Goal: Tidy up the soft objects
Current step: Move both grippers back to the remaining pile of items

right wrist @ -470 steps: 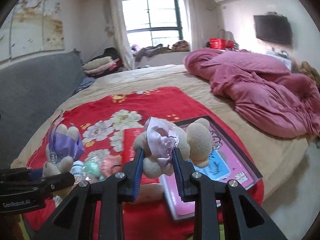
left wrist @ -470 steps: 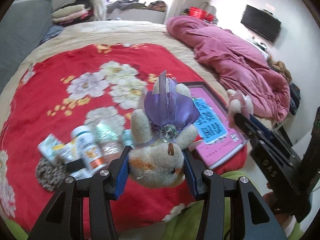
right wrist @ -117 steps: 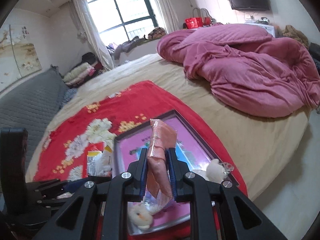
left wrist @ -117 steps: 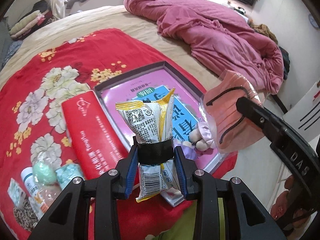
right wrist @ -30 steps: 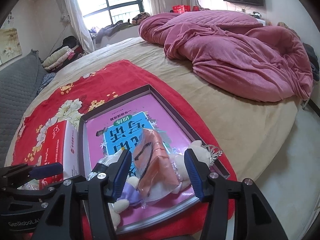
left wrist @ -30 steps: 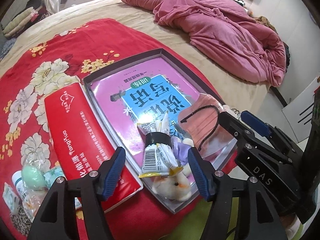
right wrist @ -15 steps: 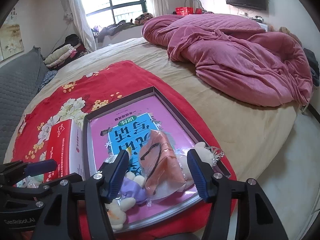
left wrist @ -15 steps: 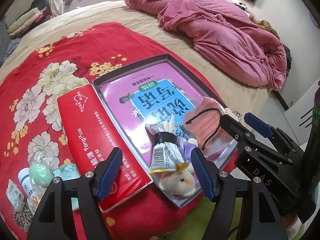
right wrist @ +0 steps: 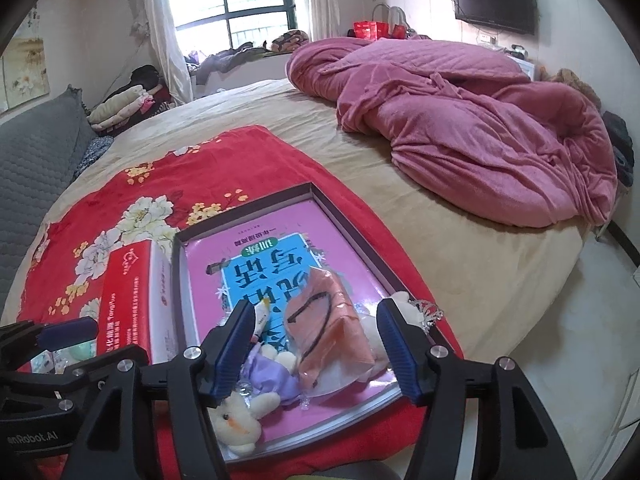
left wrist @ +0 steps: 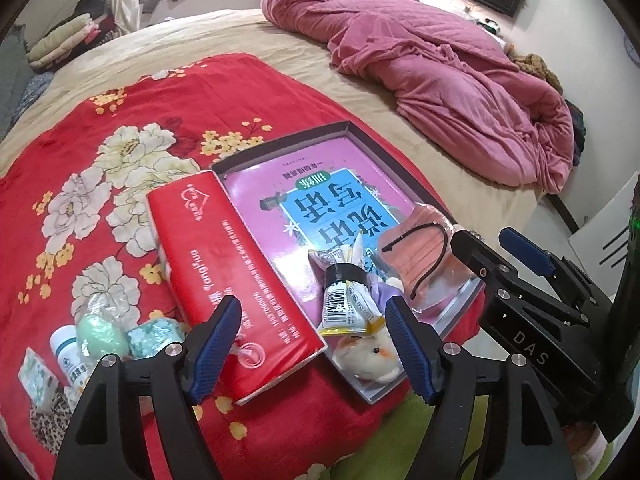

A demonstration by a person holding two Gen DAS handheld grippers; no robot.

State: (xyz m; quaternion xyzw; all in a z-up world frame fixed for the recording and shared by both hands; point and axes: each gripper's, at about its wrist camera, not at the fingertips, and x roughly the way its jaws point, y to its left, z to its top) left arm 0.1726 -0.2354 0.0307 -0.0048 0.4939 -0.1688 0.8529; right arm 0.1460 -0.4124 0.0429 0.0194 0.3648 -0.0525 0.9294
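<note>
A shallow grey-rimmed tray (left wrist: 349, 127) with a purple and blue printed bottom lies on the red floral blanket. At its near end lie a banded bundle of snack packets (left wrist: 346, 300), a pink mask pack (left wrist: 420, 256) in clear wrap, and a plush toy (left wrist: 368, 356) with a purple bow. A second pale plush (right wrist: 400, 304) sits by the tray's right rim. My left gripper (left wrist: 312, 312) hovers above the snack bundle, its jaws opening, touching nothing. Over the mask pack (right wrist: 332, 320) my right gripper (right wrist: 316, 312) also hangs with jaws opening and pads clear of it.
A long red tissue box (left wrist: 224, 264) lies against the tray's left side. Small bottles and green wrapped items (left wrist: 96, 332) cluster at the blanket's near left. A heaped pink duvet (left wrist: 440, 72) fills the bed's far right. The bed edge and floor (right wrist: 560, 320) lie to the right.
Earlier both grippers held the plush toys, then the snack bundle and the mask pack. These now lie in the tray, and both grippers have let go, widened and drawn back and upward.
</note>
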